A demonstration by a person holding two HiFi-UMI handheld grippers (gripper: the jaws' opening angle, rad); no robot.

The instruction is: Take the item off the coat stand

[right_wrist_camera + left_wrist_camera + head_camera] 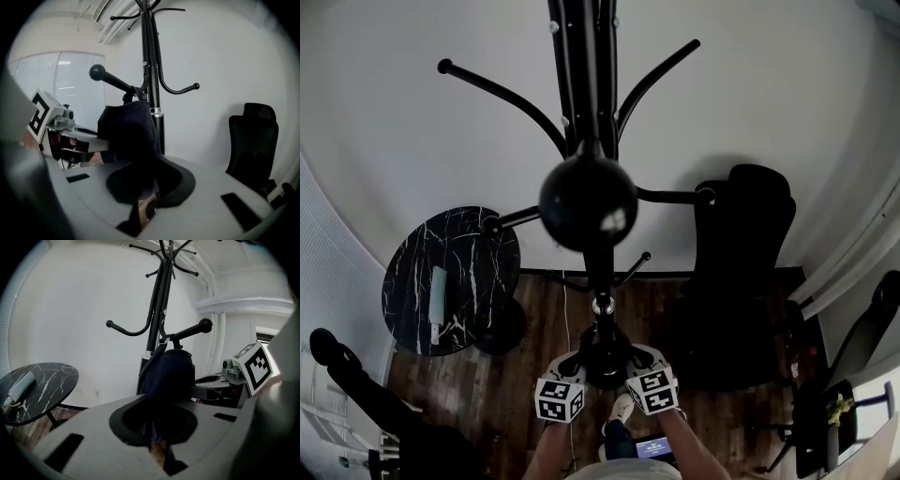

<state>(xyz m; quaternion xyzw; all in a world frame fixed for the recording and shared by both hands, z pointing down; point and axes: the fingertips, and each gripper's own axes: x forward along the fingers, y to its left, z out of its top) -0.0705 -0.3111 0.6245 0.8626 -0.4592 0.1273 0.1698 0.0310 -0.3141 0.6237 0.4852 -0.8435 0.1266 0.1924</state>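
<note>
A dark navy cloth item (171, 373) hangs from a low, knob-ended hook (190, 330) of the black coat stand (588, 202). In the head view it is the dark bundle (605, 354) at the pole, between my two marker cubes. My left gripper (157, 439) is shut on the item's lower fabric from one side. My right gripper (140, 199) is shut on the same item (129, 131) from the other side. Each gripper view shows the opposite gripper beyond the cloth: the right gripper (248, 366) and the left gripper (49, 119). The item's strap still sits over the hook (115, 82).
A round black marble side table (478, 234) stands left of the stand with a pale oblong object (439, 292) on it. A black office chair (741, 272) is to the right. A white wall is behind, and the floor (534, 309) is dark wood.
</note>
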